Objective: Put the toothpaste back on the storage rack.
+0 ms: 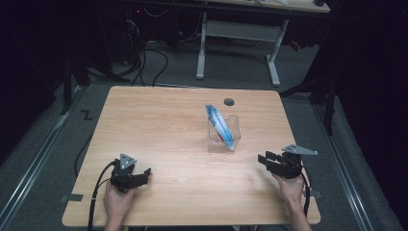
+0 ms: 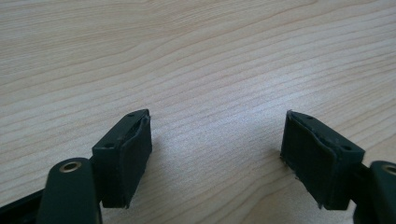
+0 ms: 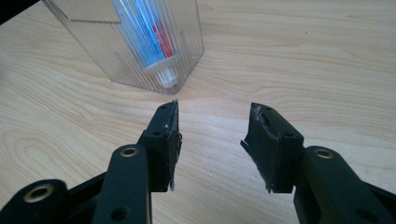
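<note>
On the wooden desk [image 1: 159, 120] a clear ribbed plastic container [image 1: 223, 137] stands a little right of the middle, closer to the far edge than the grippers are, with a small round hole [image 1: 229, 102] in the desk top just beyond it. A toothpaste tube [image 1: 220, 126] – blue and white with a red patch – stands in the container cap-down and leans, its flat upper end poking out above the rim toward the far left. In the right gripper view the container [image 3: 135, 44] sits just ahead and to the left of the jaws, and the tube's white cap [image 3: 164, 74] rests at the bottom against the wall facing the camera. The right gripper [image 1: 268, 160] is held near the desk's right edge, toward the near right corner, pointing left toward the container but well apart from it; its jaws stand partly apart with only bare wood between them [image 3: 212, 140]. The left gripper [image 1: 142, 174] rests low over the desk near the near left corner, well away from the container – its jaws are spread wide [image 2: 217, 154] and hold nothing, with plain wood grain ahead of them. Each gripper is held by a hand coming in from the near edge.
</note>
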Demonstrator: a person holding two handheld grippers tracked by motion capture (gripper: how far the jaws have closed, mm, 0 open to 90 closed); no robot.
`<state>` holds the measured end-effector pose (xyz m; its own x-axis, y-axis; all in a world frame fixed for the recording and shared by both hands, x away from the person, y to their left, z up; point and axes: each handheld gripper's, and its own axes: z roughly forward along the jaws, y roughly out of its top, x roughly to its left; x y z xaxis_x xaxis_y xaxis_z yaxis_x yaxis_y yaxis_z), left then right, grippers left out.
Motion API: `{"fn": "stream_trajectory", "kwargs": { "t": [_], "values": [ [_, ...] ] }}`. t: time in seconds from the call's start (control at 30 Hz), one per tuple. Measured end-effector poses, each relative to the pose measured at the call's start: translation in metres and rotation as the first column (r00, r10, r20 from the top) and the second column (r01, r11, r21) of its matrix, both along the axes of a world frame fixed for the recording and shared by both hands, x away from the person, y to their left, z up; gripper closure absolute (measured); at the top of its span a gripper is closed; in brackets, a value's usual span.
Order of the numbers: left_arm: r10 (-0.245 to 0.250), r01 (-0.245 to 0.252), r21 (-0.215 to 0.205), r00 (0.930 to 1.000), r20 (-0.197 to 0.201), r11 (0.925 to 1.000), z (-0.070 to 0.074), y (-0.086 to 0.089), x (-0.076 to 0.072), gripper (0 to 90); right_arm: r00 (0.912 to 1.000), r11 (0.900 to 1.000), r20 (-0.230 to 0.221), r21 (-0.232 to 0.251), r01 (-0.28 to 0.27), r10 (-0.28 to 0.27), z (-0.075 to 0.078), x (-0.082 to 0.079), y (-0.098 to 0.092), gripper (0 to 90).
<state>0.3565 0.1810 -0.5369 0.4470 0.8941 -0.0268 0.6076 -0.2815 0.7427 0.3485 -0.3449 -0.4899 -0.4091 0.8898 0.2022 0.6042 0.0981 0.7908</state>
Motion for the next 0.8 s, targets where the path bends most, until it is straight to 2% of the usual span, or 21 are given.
{"fn": "stream_trajectory", "kwargs": {
  "t": [0.3,0.47,0.8],
  "values": [
    [0.0,0.0,0.001,1.0,0.0,1.0,0.0,0.0,0.0,24.9,0.9996,0.998,-0.014,-0.064,-0.024,0.024,-0.01,0.005,0.012,53.5],
    [0.0,0.0,0.001,1.0,0.0,1.0,0.0,0.0,0.0,25.0,0.9994,0.996,-0.019,-0.083,-0.029,0.028,-0.014,0.007,0.018,53.4],
    [0.0,0.0,0.001,1.0,0.0,1.0,0.0,0.0,0.0,24.8,0.9987,0.989,-0.02,-0.14,-0.049,0.047,-0.023,0.014,0.027,50.9]
  ]
}}
